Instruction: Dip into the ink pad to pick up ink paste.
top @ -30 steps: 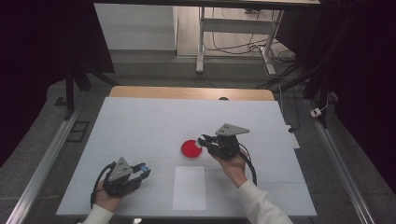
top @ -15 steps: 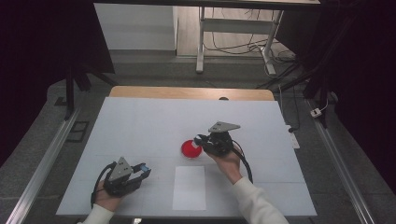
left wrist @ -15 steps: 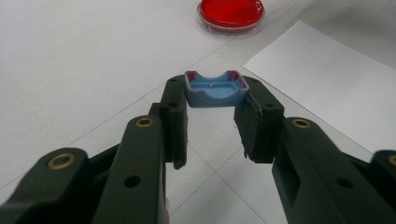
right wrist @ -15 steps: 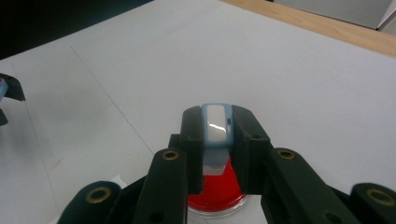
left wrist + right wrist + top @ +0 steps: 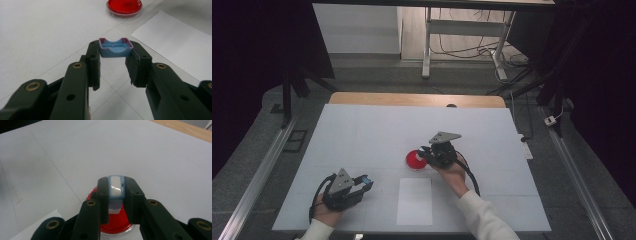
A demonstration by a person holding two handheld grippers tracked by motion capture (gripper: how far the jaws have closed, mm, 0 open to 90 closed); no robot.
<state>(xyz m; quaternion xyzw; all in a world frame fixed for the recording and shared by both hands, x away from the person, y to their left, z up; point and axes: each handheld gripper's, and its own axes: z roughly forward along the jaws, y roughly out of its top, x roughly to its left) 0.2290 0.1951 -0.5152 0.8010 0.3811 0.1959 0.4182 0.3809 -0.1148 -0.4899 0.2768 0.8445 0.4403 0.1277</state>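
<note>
Left of the red dish (image 5: 415,160), near the table's (image 5: 362,130) front edge, the left gripper (image 5: 363,183) is clenched on a small blue cap (image 5: 115,47), held by its two sides with the hollow face up. It sits well apart from the dish and should simply keep that grip steady. Just beside the dish on its right, the right gripper (image 5: 424,153) grasps a narrow blue-and-white piece (image 5: 116,192), upright between the jaws and poised over the red surface. Judgement: the step is bringing this piece down to the dish; lower it gently, keep it upright, and avoid nudging the shallow dish sideways. A white sheet (image 5: 415,201) lies just in front of the dish. The lower end of the piece is hidden behind the jaws, so contact with the dish cannot be confirmed.
</note>
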